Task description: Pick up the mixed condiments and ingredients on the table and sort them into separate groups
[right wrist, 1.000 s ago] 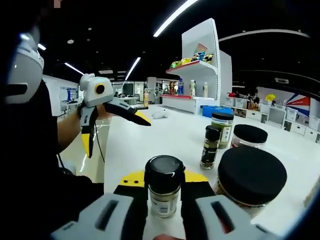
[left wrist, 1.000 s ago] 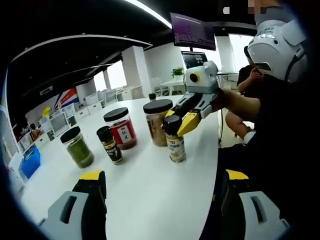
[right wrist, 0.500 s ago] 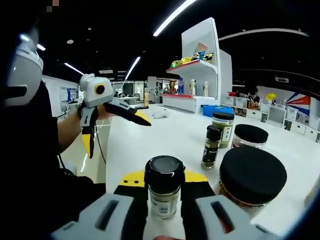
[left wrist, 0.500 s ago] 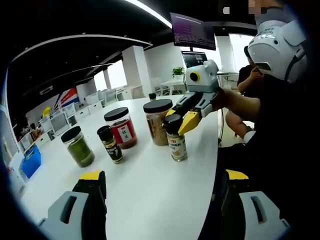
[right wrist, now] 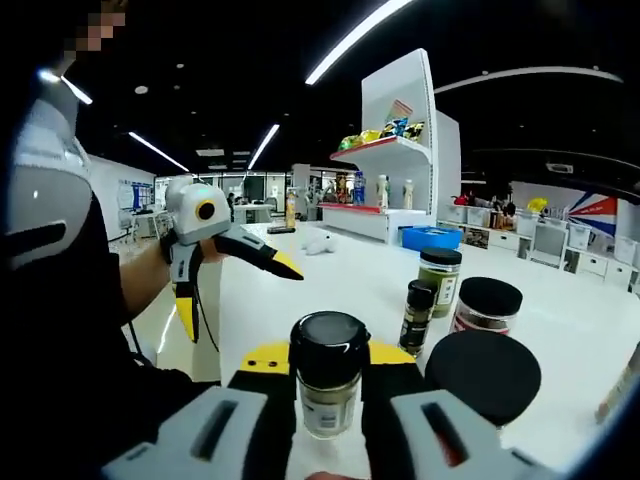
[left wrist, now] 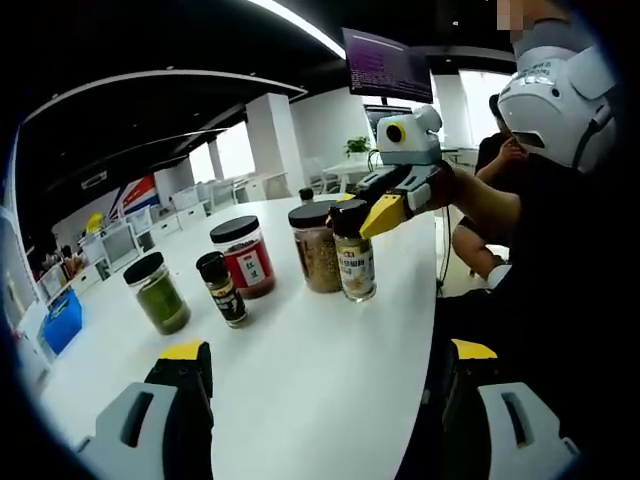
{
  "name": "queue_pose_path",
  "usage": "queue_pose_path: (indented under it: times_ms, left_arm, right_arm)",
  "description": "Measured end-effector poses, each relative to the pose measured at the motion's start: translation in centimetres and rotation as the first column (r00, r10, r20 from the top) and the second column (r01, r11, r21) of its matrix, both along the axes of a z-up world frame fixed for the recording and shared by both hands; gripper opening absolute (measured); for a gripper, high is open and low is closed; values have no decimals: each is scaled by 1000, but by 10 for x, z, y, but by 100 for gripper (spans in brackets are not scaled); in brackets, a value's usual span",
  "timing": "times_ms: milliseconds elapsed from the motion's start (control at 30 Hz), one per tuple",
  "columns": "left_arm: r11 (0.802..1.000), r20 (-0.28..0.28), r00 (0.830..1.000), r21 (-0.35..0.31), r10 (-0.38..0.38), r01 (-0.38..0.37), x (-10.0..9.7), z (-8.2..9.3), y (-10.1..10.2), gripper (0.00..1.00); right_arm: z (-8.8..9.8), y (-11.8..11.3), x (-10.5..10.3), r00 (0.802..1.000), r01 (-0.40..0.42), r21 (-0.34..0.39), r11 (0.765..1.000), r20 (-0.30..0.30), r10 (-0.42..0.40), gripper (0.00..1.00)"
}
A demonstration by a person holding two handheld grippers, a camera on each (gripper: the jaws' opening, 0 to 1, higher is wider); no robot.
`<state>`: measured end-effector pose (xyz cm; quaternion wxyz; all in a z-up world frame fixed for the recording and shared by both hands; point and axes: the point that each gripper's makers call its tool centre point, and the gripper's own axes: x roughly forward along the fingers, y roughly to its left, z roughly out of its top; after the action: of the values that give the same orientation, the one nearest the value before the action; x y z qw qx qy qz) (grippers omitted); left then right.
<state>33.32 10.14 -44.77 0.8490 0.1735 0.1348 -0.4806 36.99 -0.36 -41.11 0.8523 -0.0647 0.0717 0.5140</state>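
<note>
White tabletop (left wrist: 320, 380) in a bright office carries the condiments. Ahead of the left gripper (left wrist: 320, 400), whose jaws stand spread and empty, a green-filled jar (left wrist: 158, 294), a slim dark bottle (left wrist: 222, 289) and a red-labelled jar (left wrist: 243, 256) stand in a loose row. The right gripper (right wrist: 328, 420) is pinched on a small spice shaker (right wrist: 328, 385) by its body, seemingly raised clear of the table, likely so it can go to its own group, beside the wide brown jar (left wrist: 315, 247)
</note>
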Motion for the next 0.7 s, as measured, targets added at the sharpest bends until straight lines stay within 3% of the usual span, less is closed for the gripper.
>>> queue_pose_path:
  times_ms: [200, 400, 700]
  left_arm:
    - [1000, 5, 1000, -5, -1, 1, -1, 2, -1, 95]
    - [1000, 6, 1000, -8, -1, 1, -1, 3, 0, 95]
    - [1000, 11, 1000, -11, -8, 8, 0, 4, -3, 95]
  right_arm:
    - [18, -10, -5, 1000, 3, 13, 1000, 17, -3, 22]
    - [42, -25, -5, 1000, 2, 81, 997, 4, -2, 22]
    - [74, -49, -3, 1000, 20, 125, 992, 19, -23, 22]
